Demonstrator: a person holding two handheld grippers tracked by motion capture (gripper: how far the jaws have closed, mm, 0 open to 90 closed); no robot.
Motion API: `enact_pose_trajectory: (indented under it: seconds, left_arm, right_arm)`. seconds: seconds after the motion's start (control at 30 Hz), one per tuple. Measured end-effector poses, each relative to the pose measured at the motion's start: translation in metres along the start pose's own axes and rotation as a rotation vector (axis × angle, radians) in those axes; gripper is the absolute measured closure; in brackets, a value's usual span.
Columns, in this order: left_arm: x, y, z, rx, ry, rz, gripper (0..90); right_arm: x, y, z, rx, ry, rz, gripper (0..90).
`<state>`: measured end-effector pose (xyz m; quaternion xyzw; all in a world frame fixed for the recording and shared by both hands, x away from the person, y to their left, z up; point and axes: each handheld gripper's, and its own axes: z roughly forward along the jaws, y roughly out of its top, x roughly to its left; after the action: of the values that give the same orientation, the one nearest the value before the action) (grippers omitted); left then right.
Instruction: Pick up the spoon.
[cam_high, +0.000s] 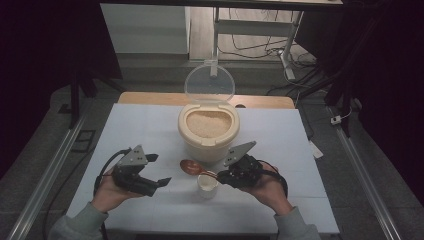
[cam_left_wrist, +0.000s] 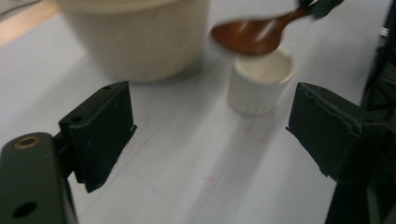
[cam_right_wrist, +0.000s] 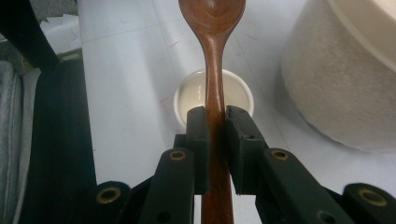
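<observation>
Bench (cam_high: 150, 125), white top, carries everything. Rice container (cam_high: 208, 131) sits near mid-bench toward the far edge, clear lid (cam_high: 209, 82) flipped up and back, rice (cam_high: 208, 123) exposed near the rim. Small white cup (cam_high: 207, 185) stands between the container and the near edge, close to the container's base but apart from it; looks empty in the right gripper view.

Left claw (cam_high: 159, 170): released, jaws spread wide, holding nothing, hovering left of the cup and pointed at it.

Right claw (cam_high: 221, 176): clenched on the wooden spoon (cam_high: 192, 168), gripping the handle partway along. Handle crosses above the cup, bowl of the spoon past it on the left side, just in front of the container. Spoon bowl reads empty.

Likely step: scoop rice, tip it into the cup.

Risks, my read:
- cup is small and light, spoon bowl nearly as wide as its mouth → spill over the rim
- handle or claw clipping the cup on the way over → cup knocked over
- grip on a smooth round handle → spoon may rotate under load and dump rice
- left claw isn't steadying the cup.
</observation>
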<state>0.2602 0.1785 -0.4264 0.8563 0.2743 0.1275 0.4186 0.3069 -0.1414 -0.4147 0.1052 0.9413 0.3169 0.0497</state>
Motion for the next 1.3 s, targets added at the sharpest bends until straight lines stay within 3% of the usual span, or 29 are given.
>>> enact_pose_trajectory:
  seconds: [0.1,0.23,0.37,0.57,0.8,1.3]
  left_arm:
    - [-0.009,0.019,0.007,0.011,-0.034,0.054,16.7]
    - [-0.018,0.041,0.020,0.072,-0.091,0.136,19.2]
    - [-0.024,0.053,0.034,0.124,-0.121,0.178,22.4]
    - [-0.027,0.062,0.048,0.153,-0.153,0.202,26.3]
    - [-0.027,0.064,0.067,0.252,-0.229,0.224,32.4]
    - [-0.033,0.062,0.086,0.335,-0.323,0.277,56.3]
  right_arm:
    - [0.002,0.002,0.002,0.007,0.003,-0.015,79.2]
    - [0.005,0.004,0.004,0.010,0.005,-0.031,79.2]
    - [0.006,0.004,0.006,0.018,0.007,-0.041,79.2]
    - [0.009,0.005,0.010,0.028,0.013,-0.060,79.2]
    - [0.013,0.007,0.014,0.038,0.021,-0.090,79.2]
    - [0.026,0.012,0.016,0.042,0.032,-0.210,79.2]
